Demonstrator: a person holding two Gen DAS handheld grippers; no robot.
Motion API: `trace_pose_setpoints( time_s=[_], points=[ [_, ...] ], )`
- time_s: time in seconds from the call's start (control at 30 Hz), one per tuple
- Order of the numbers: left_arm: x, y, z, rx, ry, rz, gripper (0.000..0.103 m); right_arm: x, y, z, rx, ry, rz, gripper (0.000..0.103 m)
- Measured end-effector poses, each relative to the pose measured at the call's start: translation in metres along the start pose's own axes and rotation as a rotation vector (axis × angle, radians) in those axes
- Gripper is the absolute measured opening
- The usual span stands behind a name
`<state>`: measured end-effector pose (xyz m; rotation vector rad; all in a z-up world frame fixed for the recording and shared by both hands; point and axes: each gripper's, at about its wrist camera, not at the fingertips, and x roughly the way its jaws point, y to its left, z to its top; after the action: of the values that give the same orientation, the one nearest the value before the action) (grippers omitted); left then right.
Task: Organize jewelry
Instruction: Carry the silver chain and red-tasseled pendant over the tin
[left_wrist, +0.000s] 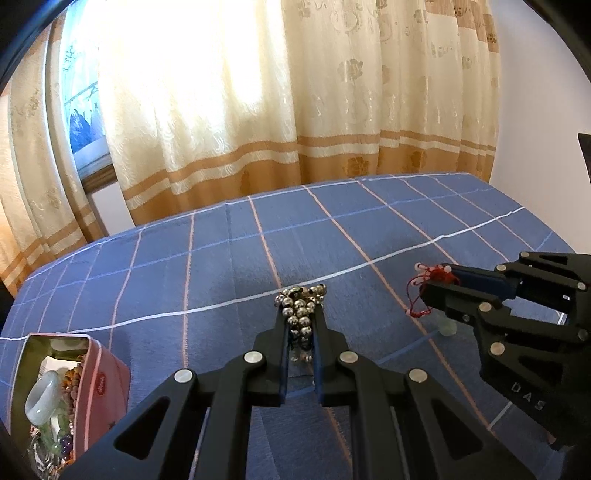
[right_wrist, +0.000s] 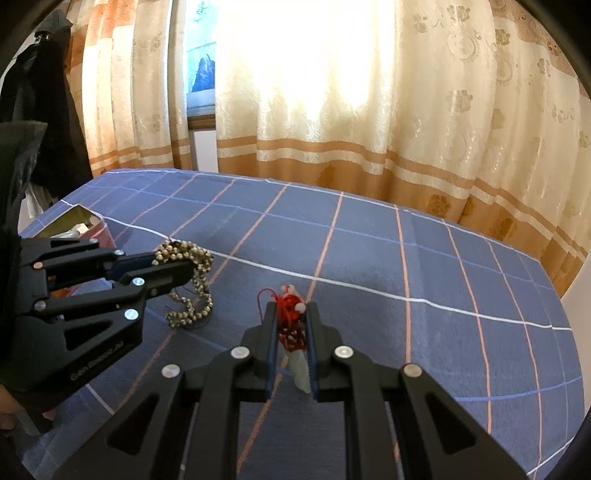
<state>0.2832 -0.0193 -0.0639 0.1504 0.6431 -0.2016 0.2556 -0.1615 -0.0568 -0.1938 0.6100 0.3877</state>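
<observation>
Left wrist view
Left gripper (left_wrist: 301, 314): black two-finger tool with blue pads, clamped on a bunched strand of small silver-grey metal beads (left_wrist: 300, 306); the beads bulge out above the fingertips and fill the gap between the pads.
Right gripper (left_wrist: 437, 286): at the right of this view, closed on a tangle of red cord with small white beads (left_wrist: 430, 280); a loop of cord hangs from the tips and a pale green stone (left_wrist: 447, 328) shows just beneath the fingers.
Tin: pink rectangular metal tin (left_wrist: 107, 384), lid off, at the lower left on the cloth, well apart from both grippers.
Tin contents: a pale green jade-like bangle (left_wrist: 42, 400), brown beads and purple beads, mixed together.
Surface: blue checked cloth with white and pink lines (left_wrist: 369, 221) covering the table.
Backdrop: cream curtains with tan bands (left_wrist: 258, 110), bright window behind.

Right wrist view
Right gripper (right_wrist: 291, 314): pads pressed on the red cord bundle (right_wrist: 290, 325), the pale green stone (right_wrist: 301, 373) hanging between the fingers.
Left gripper (right_wrist: 177, 267): at the left, pinching the metal bead strand (right_wrist: 188, 258); the rest of the strand droops in loops to the cloth, where its lowest coil rests.
Tin (right_wrist: 98, 225): at the far left behind the left gripper, only partly seen.
Cloth (right_wrist: 406, 258): same blue check, bare to the right.
</observation>
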Motion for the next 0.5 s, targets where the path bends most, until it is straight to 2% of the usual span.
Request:
trace_pose_setpoints(
  time_s=[0.5],
  points=[
    [-0.015, -0.002, -0.006, -0.009, -0.045, 0.024, 0.010, -0.014, 0.018, 0.000, -0.047, -0.097, 0.008, 0.016]
  ],
)
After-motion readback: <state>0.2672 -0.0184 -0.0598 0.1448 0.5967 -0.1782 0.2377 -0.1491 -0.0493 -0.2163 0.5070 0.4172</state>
